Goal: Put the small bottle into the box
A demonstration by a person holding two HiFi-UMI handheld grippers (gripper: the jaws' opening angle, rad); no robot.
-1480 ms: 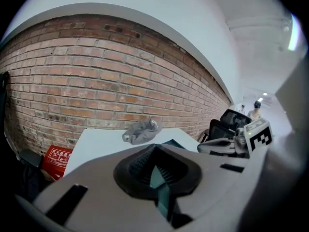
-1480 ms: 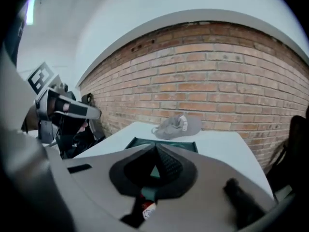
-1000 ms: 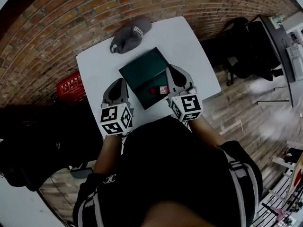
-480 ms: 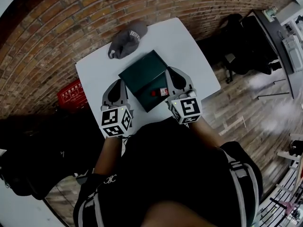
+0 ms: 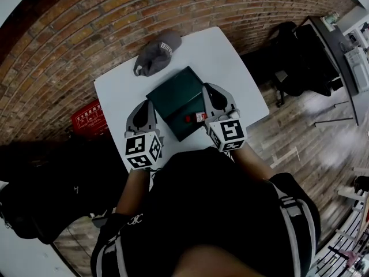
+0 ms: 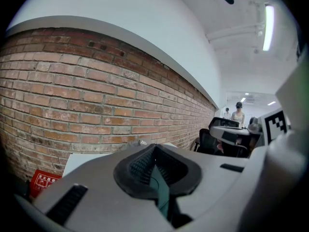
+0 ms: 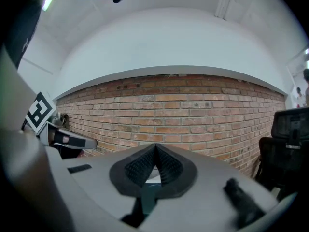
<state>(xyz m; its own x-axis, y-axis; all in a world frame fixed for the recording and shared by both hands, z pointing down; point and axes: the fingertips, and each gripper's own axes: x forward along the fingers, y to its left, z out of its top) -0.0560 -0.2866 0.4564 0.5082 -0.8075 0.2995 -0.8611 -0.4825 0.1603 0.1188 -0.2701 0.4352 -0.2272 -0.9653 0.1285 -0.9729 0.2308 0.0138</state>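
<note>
A small bottle (image 5: 196,118) with a red cap and a white label lies on its side at the near right corner of the dark green box (image 5: 176,94), which rests flat on the white table (image 5: 121,91). My right gripper (image 5: 206,88) is shut and empty, just right of the bottle and along the box's right edge. To the left of the box, my left gripper (image 5: 145,103) is also shut with nothing in it. In the left gripper view the pads (image 6: 140,166) meet at the tip. In the right gripper view the pads (image 7: 166,166) meet too, with brick wall beyond.
A grey cap (image 5: 157,45) lies at the table's far left corner. A brick wall (image 5: 86,22) runs behind the table, with a red crate (image 5: 86,109) on the floor to the left. Black office chairs (image 5: 300,51) stand to the right, and a person (image 6: 237,112) stands far off.
Neither gripper, the bottle nor the box has visibly moved; only the head view has shifted slightly.
</note>
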